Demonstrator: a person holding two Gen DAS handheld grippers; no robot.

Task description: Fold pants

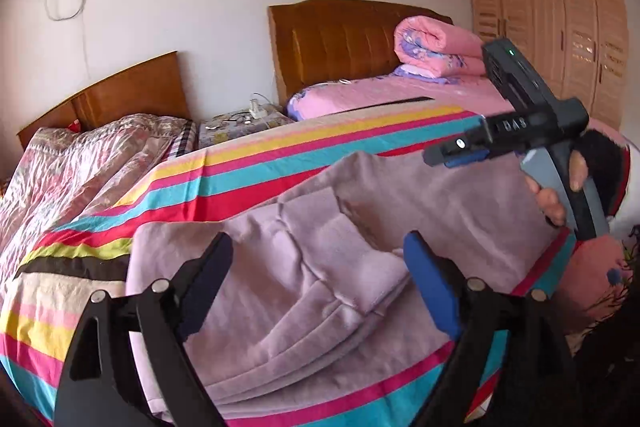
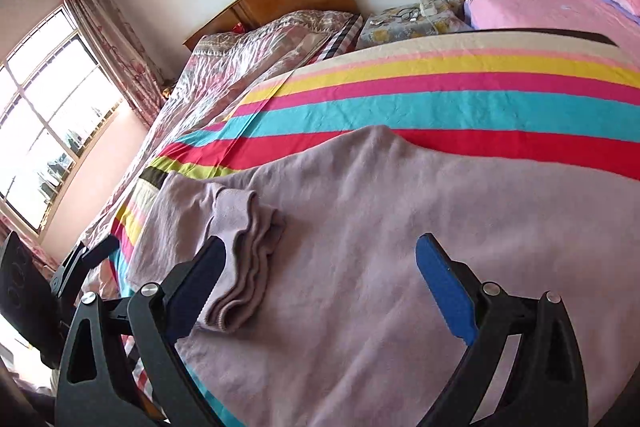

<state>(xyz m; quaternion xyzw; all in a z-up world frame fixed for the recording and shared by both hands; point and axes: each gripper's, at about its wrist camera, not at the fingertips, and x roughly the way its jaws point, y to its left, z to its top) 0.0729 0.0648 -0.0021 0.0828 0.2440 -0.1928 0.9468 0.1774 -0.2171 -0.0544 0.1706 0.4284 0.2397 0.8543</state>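
Lilac fleece pants (image 1: 320, 267) lie folded on the striped bedsheet (image 1: 280, 155), with the ribbed leg cuffs (image 2: 240, 267) laid back on top of the folded body. My left gripper (image 1: 320, 267) is open and empty, hovering over the cuff end of the pants. My right gripper (image 2: 324, 267) is open and empty above the wide part of the pants (image 2: 440, 227), with its left finger next to the cuffs. The right gripper also shows in the left wrist view (image 1: 460, 155), held by a hand at the pants' far right edge.
A second bed with a floral quilt (image 1: 80, 163) stands to the left. A nightstand (image 1: 240, 127) sits between the headboards. A rolled pink quilt (image 1: 436, 47) lies at the head of the bed. A wardrobe (image 1: 560, 19) is at the right, a window (image 2: 40, 115) at the left.
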